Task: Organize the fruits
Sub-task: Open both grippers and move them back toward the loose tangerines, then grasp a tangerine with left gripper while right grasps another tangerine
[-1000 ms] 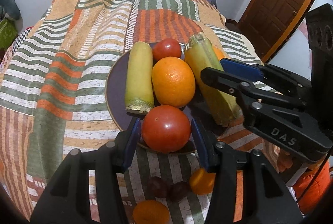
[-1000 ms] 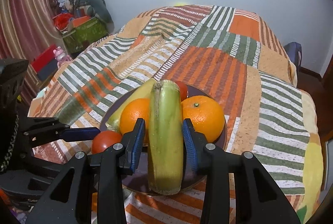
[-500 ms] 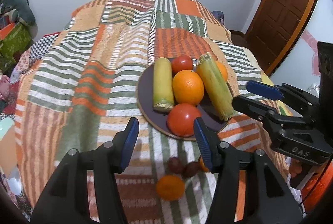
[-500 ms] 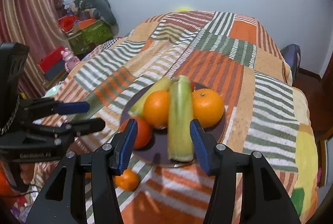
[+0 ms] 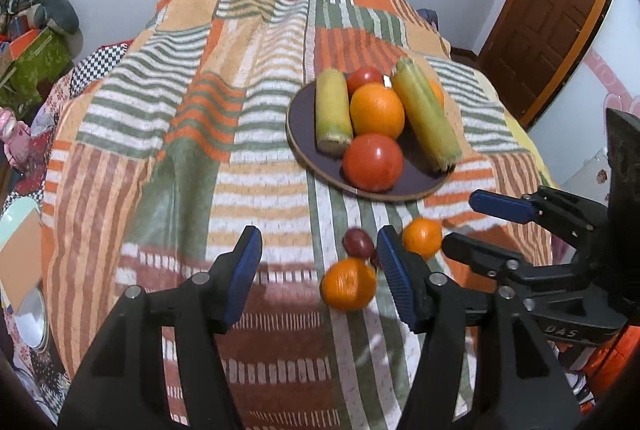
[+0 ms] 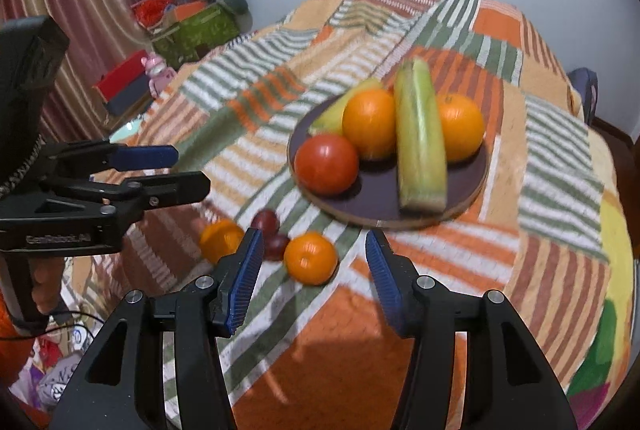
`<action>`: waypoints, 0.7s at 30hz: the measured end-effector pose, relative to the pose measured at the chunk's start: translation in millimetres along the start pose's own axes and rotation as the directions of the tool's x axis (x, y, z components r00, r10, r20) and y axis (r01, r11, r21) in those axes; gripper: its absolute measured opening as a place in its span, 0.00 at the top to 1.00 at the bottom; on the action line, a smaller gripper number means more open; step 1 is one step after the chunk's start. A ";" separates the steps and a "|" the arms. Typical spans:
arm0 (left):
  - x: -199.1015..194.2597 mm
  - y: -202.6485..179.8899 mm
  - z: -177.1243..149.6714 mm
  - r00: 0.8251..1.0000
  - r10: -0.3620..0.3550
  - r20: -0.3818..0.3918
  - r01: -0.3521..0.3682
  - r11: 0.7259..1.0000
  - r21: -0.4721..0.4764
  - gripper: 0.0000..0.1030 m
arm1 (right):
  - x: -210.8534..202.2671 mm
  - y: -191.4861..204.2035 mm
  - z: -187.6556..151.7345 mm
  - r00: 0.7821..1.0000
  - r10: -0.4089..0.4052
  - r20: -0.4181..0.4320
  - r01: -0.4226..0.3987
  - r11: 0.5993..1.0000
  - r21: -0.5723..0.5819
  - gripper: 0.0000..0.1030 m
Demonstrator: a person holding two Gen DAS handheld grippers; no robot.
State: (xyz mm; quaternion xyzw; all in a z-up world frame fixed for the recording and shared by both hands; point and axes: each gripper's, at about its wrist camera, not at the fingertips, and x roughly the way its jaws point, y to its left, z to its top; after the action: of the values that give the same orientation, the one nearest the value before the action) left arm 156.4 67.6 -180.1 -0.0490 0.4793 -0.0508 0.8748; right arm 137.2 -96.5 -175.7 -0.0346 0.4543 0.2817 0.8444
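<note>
A dark round plate (image 5: 303,118) (image 6: 380,192) on the striped blanket holds two green-yellow cobs (image 5: 426,118) (image 6: 420,142), big oranges (image 5: 377,109) (image 6: 370,124) and tomatoes (image 5: 373,161) (image 6: 326,164). In front of it lie two small oranges (image 5: 348,284) (image 6: 310,258) and dark plums (image 5: 358,242) (image 6: 266,222). My left gripper (image 5: 320,266) hangs over this loose fruit, jaws opening, gripping nothing. My right gripper (image 6: 314,270) is open beside it; a small orange shows in its gap, lying on the blanket untouched.
The striped blanket (image 5: 180,118) covers a bed that drops away at the near and side edges. Boxes and toys (image 6: 188,26) are piled at the left wall. A brown door (image 5: 552,10) stands at the right.
Both grippers drew back from the plate. The left let go of the front tomato, the right let go of the cob, and both sets of jaws widened.
</note>
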 end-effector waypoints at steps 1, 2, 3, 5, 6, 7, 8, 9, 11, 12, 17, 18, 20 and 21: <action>1.9 -0.9 -3.4 1.000 -0.001 -0.009 0.001 1.000 0.004 0.42 | 4.1 0.0 -2.6 1.000 0.001 -0.012 -0.001 1.000 0.002 0.52; 4.1 -1.8 -6.7 1.000 -0.005 -0.019 0.005 1.000 0.007 0.42 | 5.2 0.9 -6.0 1.000 0.001 -0.018 -0.001 1.000 0.003 0.52; 5.9 -2.3 -8.7 1.000 -0.008 -0.025 0.008 1.000 0.007 0.42 | 7.4 1.4 -7.5 1.000 -0.001 -0.025 0.001 1.000 0.001 0.52; 10.9 -3.5 -13.8 0.999 -0.017 -0.044 0.017 1.000 0.008 0.42 | 11.1 3.2 -9.5 0.999 -0.005 -0.032 0.005 1.000 -0.009 0.52; 13.0 -4.6 -15.8 0.998 -0.021 -0.051 0.021 1.000 0.007 0.42 | 12.8 3.2 -9.6 0.999 -0.004 -0.036 0.003 1.000 -0.012 0.52; 14.8 -5.1 -17.2 0.998 -0.024 -0.058 0.025 1.000 0.006 0.42 | 14.9 3.4 -9.6 0.999 -0.002 -0.040 0.001 1.000 -0.014 0.52; 17.4 -5.7 -18.9 0.997 -0.030 -0.066 0.031 1.000 0.004 0.42 | 17.0 3.4 -9.9 0.999 0.001 -0.043 -0.001 1.000 -0.013 0.53; 18.9 -6.1 -19.7 0.997 -0.034 -0.071 0.034 0.999 0.004 0.42 | 18.9 3.7 -10.0 0.999 0.003 -0.046 -0.003 1.000 -0.014 0.56; 23.3 -8.2 -21.8 0.995 -0.041 -0.086 0.042 0.999 0.009 0.42 | 22.9 4.1 -10.0 0.998 0.005 -0.057 -0.006 1.000 -0.020 0.62; 26.2 -10.0 -23.0 0.995 -0.044 -0.095 0.046 0.999 0.015 0.42 | 24.9 3.9 -10.2 0.998 0.008 -0.063 -0.009 1.000 -0.021 0.64; 34.1 -14.2 -26.3 0.993 -0.054 -0.108 0.057 0.998 0.026 0.42 | 28.4 2.2 -10.8 0.998 0.019 -0.065 -0.020 0.999 -0.024 0.68; 36.0 -14.2 -26.3 0.992 -0.059 -0.109 0.062 0.998 0.022 0.43 | 28.3 2.1 -10.8 0.998 0.020 -0.063 -0.022 0.999 -0.025 0.68; 37.3 -14.4 -26.8 0.992 -0.073 -0.106 0.075 0.997 0.019 0.51 | 27.9 1.5 -10.8 0.998 0.023 -0.061 -0.025 0.999 -0.024 0.68; 37.9 -14.1 -26.4 0.991 -0.076 -0.109 0.078 0.997 0.018 0.57 | 27.5 1.3 -10.9 0.998 0.025 -0.061 -0.027 0.999 -0.023 0.68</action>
State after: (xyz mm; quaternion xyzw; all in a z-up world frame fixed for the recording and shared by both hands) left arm 153.8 47.4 -223.9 -0.0548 0.5230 -0.0925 0.8455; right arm 140.2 -86.6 -203.4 -0.0473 0.4765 0.2970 0.8261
